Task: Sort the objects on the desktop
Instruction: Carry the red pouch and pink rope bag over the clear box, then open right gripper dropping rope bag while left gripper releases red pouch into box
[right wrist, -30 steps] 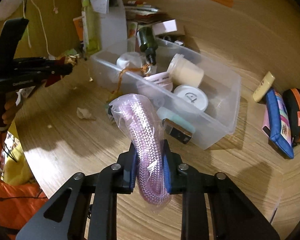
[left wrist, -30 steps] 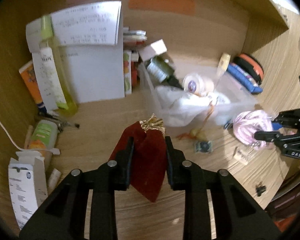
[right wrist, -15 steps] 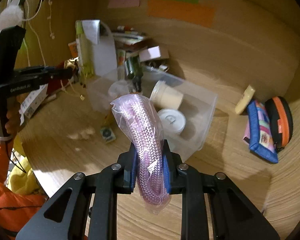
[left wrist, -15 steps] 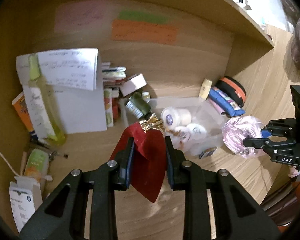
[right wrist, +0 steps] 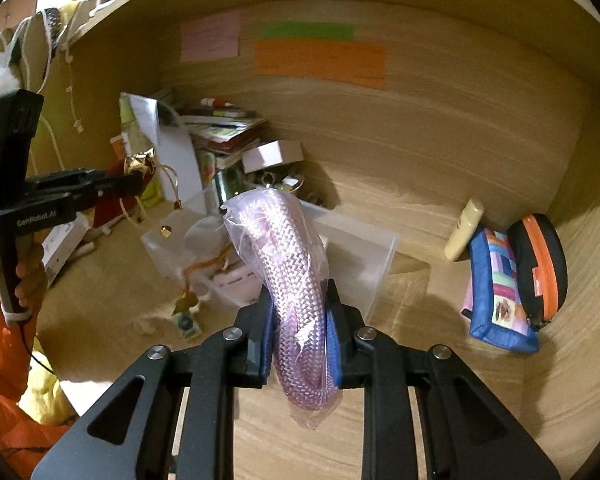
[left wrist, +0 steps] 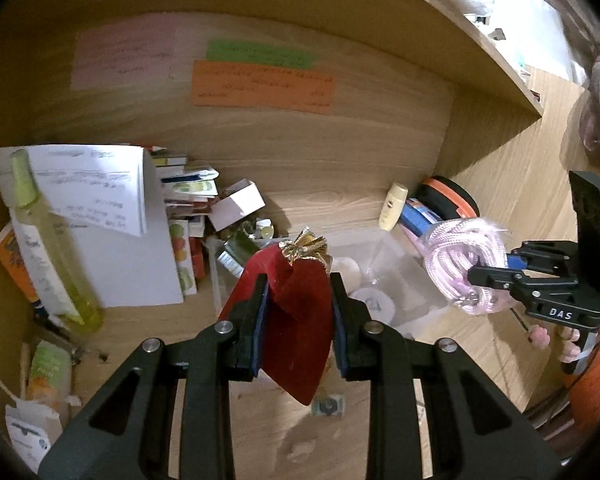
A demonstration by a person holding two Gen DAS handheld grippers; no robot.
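My left gripper [left wrist: 296, 316] is shut on a dark red velvet pouch [left wrist: 296, 320] with a gold tie and holds it in the air, in front of a clear plastic bin [left wrist: 396, 276]. My right gripper [right wrist: 298, 332] is shut on a bagged coil of pink braided rope [right wrist: 288, 264], also held in the air, in front of the bin [right wrist: 372, 264]. The bin holds a dark green bottle [left wrist: 240, 250] and white round lidded jars [left wrist: 374, 302]. The right gripper with the rope [left wrist: 460, 264] shows at the right of the left wrist view. The left gripper with the pouch [right wrist: 120, 184] shows at the left of the right wrist view.
A yellow-green bottle [left wrist: 48, 248], papers [left wrist: 100, 200] and stacked books [left wrist: 188, 192] crowd the back left. A cream tube [right wrist: 464, 228], a blue patchwork pouch [right wrist: 500, 292] and an orange-black case [right wrist: 540, 264] lie right. A small tasselled charm [right wrist: 186, 312] lies on the desk.
Both grippers have risen and pulled back from the desk, each with its load. The bin and clutter look smaller and further off. More of the back wall and its sticky notes shows.
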